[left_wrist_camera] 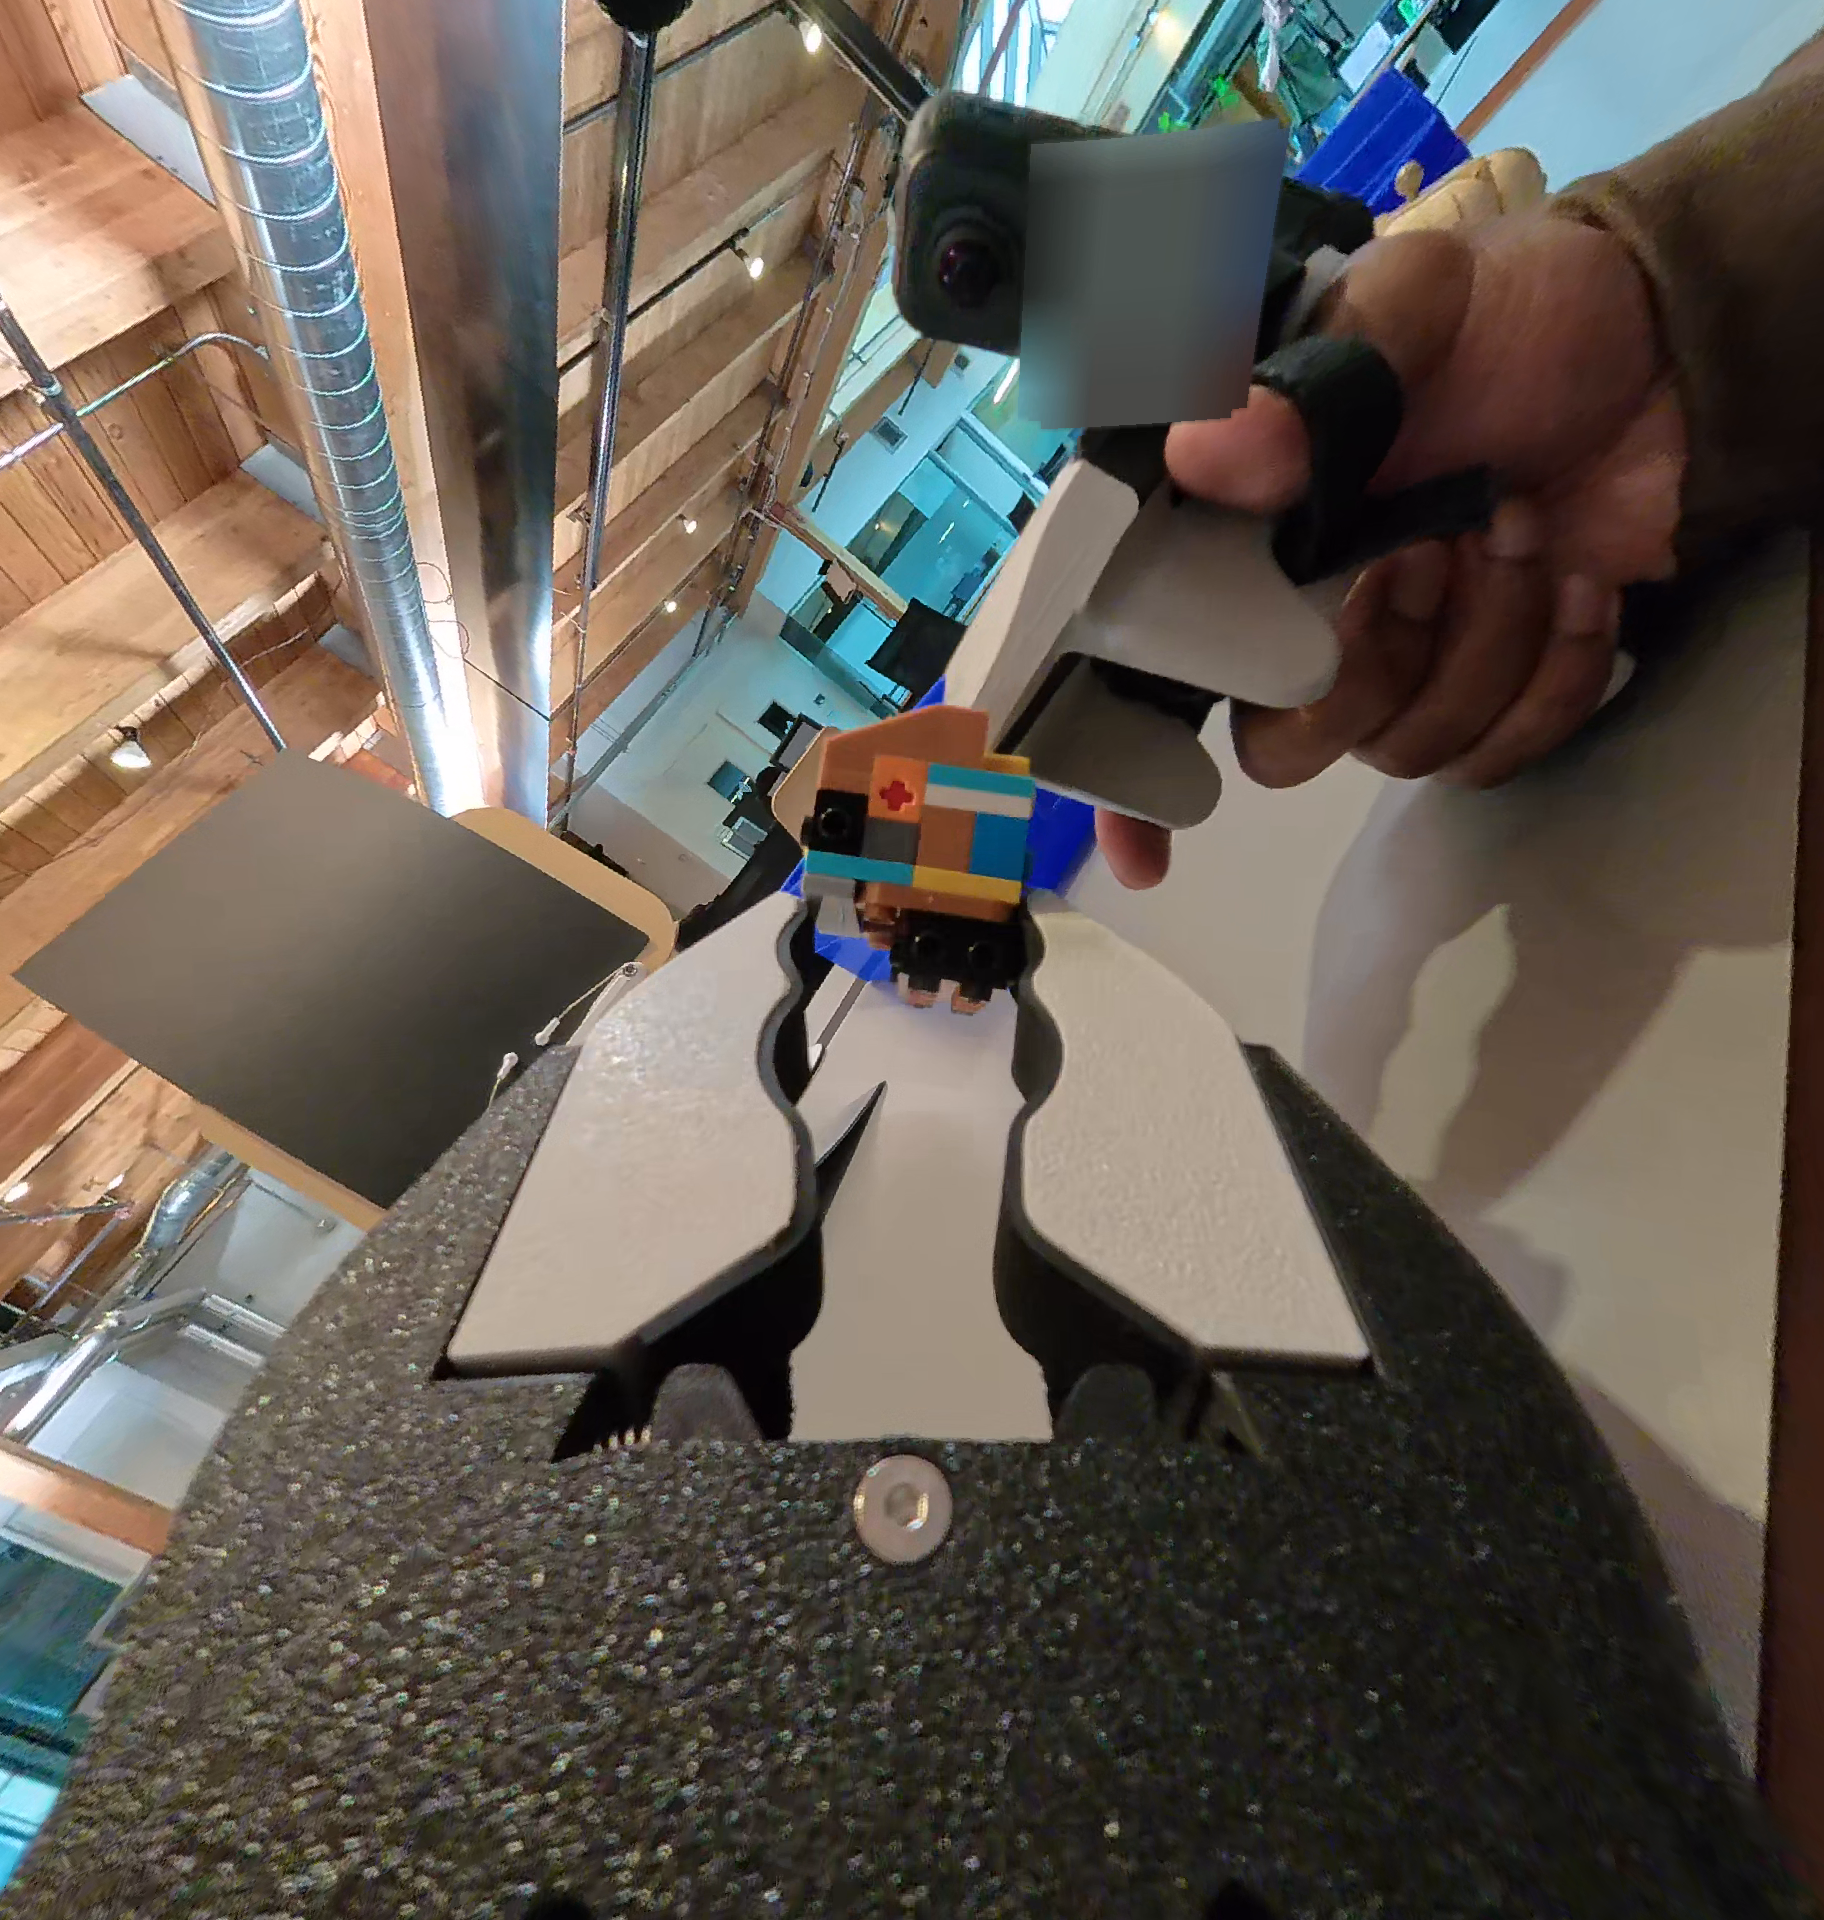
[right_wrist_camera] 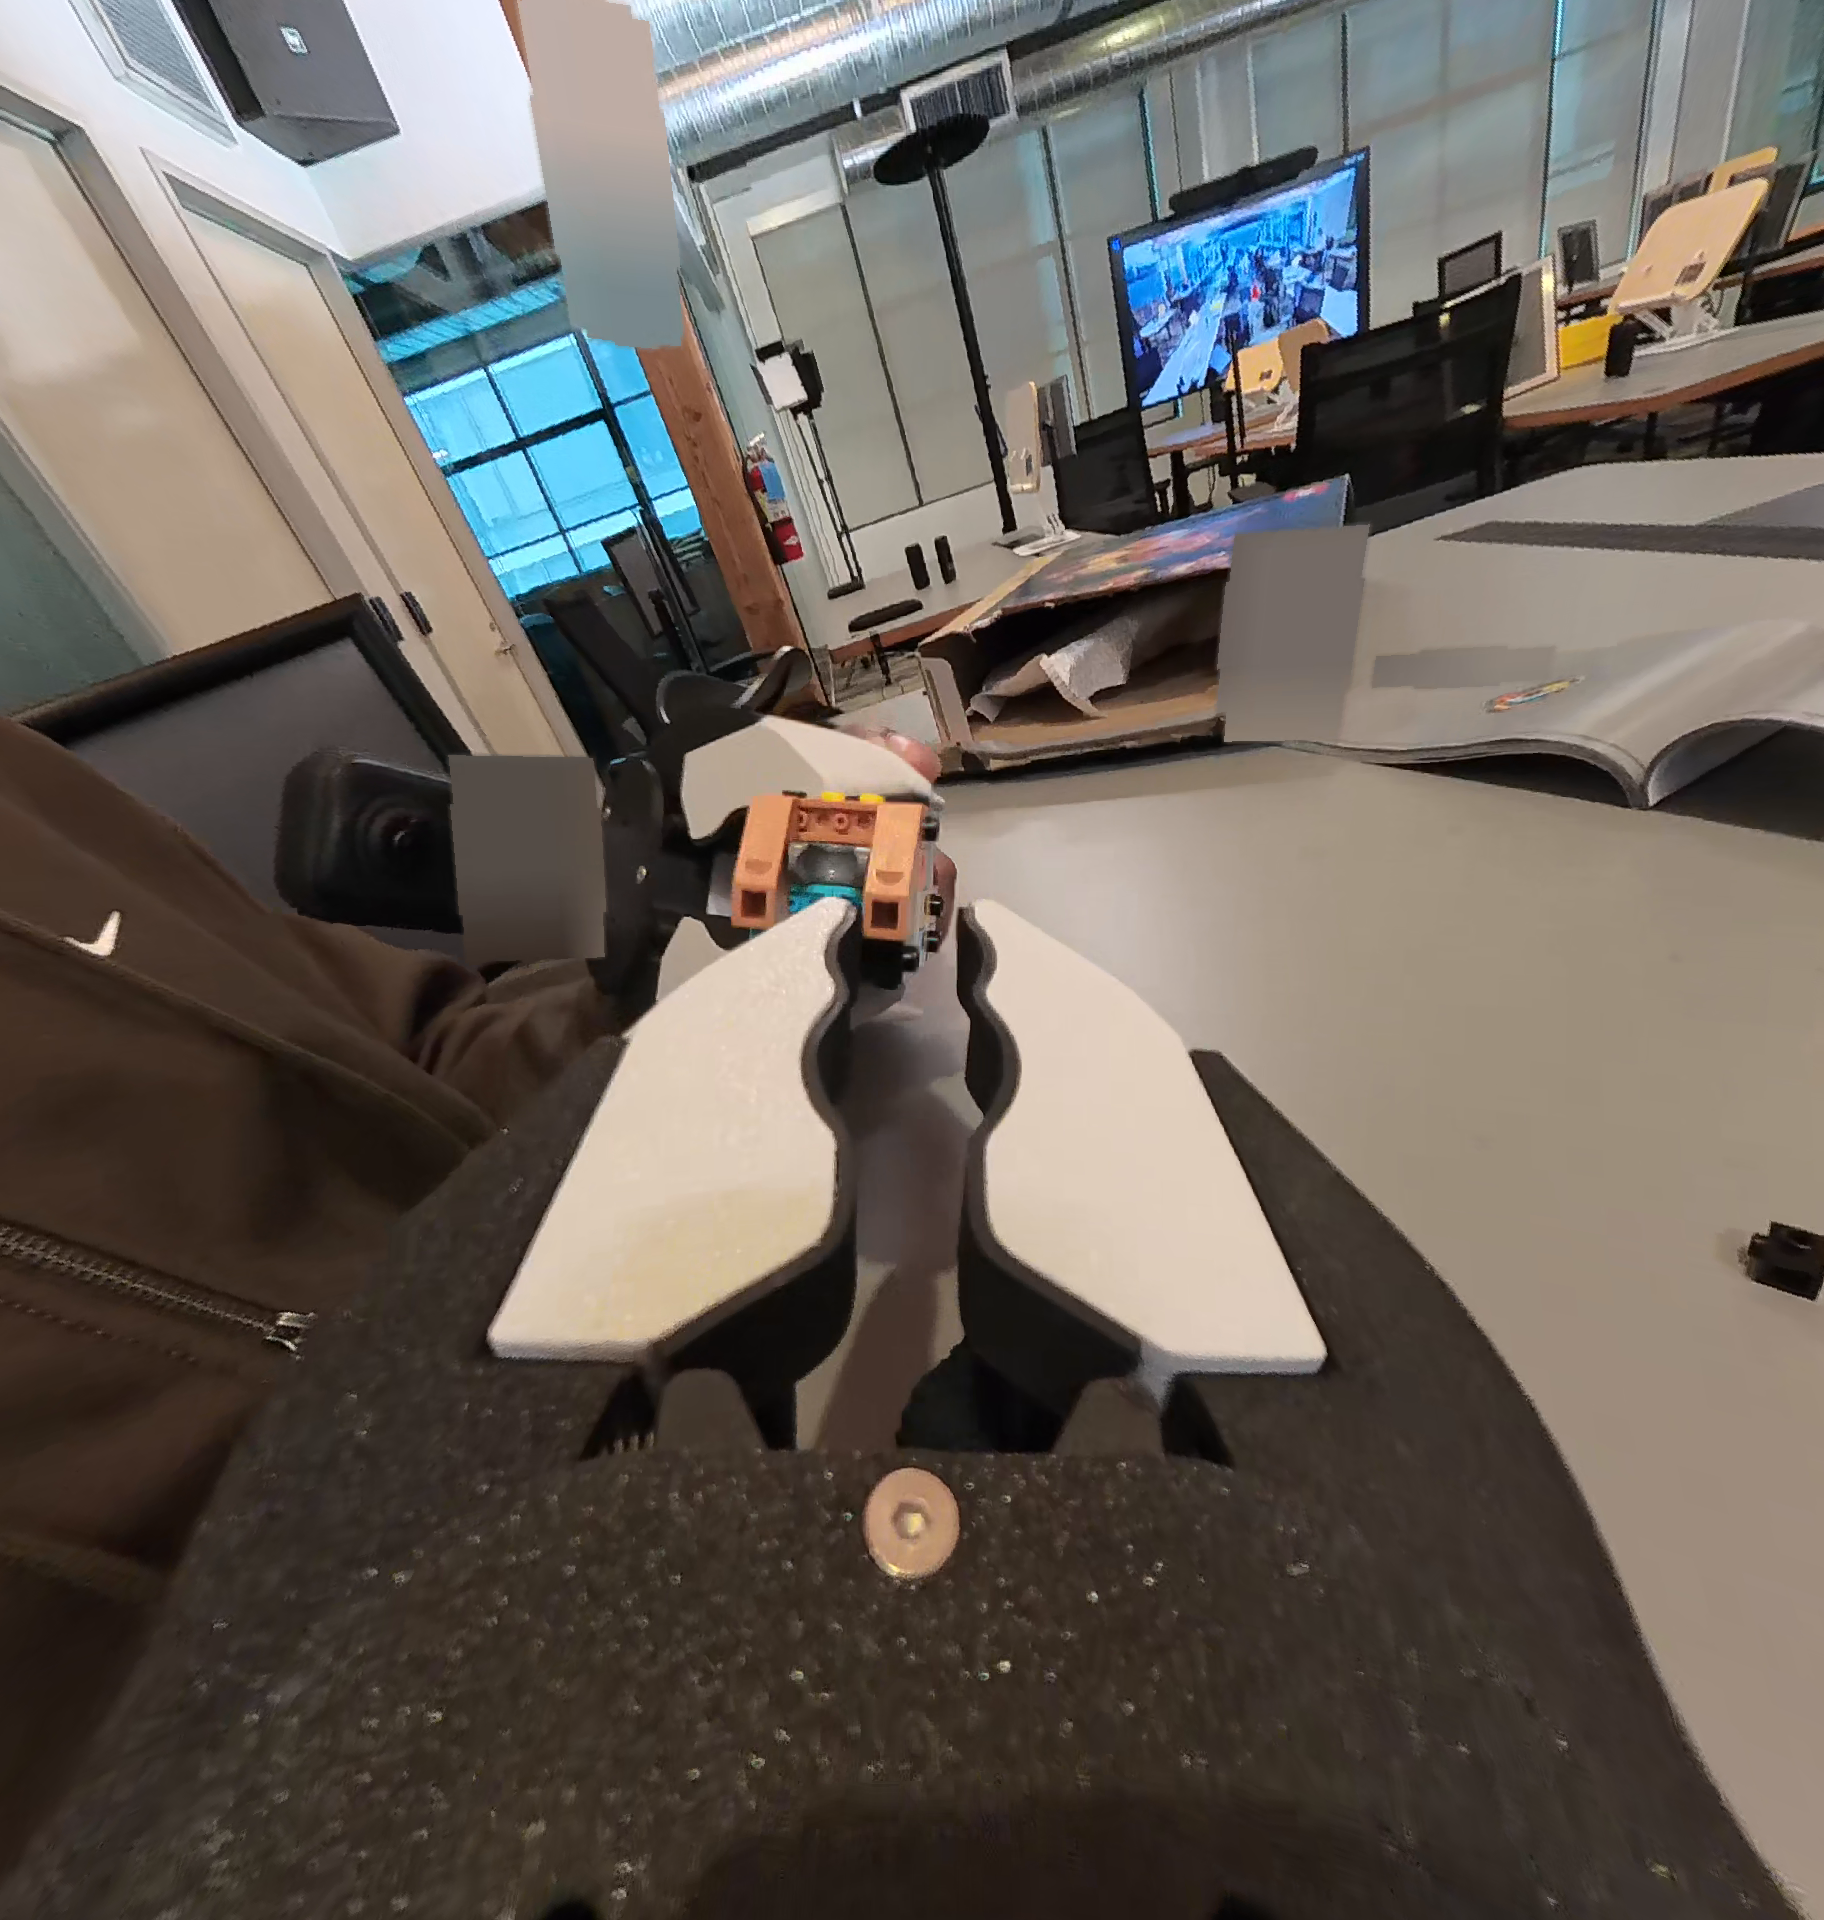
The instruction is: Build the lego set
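Observation:
A small lego model of tan, teal, yellow and black bricks sits between the tips of my left gripper, which is shut on it and holds it in the air. In the right wrist view the model shows tan arms and a teal middle, under a white finger of the left gripper. My right gripper has its jaws narrowly apart around the model's lower edge, touching it. It also shows in the left wrist view, held by a hand at the model's upper right corner.
A grey table lies below. A loose black brick sits at its right. An open booklet and an opened cardboard box lie farther back. A person's brown jacket fills the left.

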`<state>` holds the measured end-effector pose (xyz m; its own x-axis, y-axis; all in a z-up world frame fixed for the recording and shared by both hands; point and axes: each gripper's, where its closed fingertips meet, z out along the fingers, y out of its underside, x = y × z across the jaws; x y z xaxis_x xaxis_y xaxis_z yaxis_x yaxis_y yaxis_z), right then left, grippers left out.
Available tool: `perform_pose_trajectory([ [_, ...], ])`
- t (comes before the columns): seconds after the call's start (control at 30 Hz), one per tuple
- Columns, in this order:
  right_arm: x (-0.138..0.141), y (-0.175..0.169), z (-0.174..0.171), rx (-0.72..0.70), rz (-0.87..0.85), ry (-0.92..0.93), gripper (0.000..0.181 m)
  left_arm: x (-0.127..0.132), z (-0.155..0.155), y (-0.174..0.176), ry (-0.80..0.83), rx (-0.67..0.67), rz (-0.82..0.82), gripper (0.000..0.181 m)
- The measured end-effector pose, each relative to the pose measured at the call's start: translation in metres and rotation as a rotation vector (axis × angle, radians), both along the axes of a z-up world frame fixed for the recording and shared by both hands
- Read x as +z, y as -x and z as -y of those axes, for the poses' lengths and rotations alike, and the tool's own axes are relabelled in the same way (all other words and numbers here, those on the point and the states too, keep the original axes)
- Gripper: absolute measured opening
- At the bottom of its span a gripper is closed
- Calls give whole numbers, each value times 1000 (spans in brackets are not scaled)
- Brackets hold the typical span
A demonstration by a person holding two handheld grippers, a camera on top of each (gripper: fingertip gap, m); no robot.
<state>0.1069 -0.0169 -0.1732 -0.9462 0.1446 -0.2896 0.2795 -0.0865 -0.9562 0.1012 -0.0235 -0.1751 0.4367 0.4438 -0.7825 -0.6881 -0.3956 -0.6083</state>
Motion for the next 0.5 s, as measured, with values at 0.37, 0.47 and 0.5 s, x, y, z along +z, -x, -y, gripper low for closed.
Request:
perform_pose_trajectory([
  [0.37,-17,12,1,-2,-11,-170,8,-14,-3,13,168,20,-60,36],
  [0.47,-17,20,0,21,-1,-209,8,-12,-4,21,199,-6,-58,36],
  [0.5,-16,24,0,31,4,-223,8,-12,-4,25,211,-9,-62,36],
])
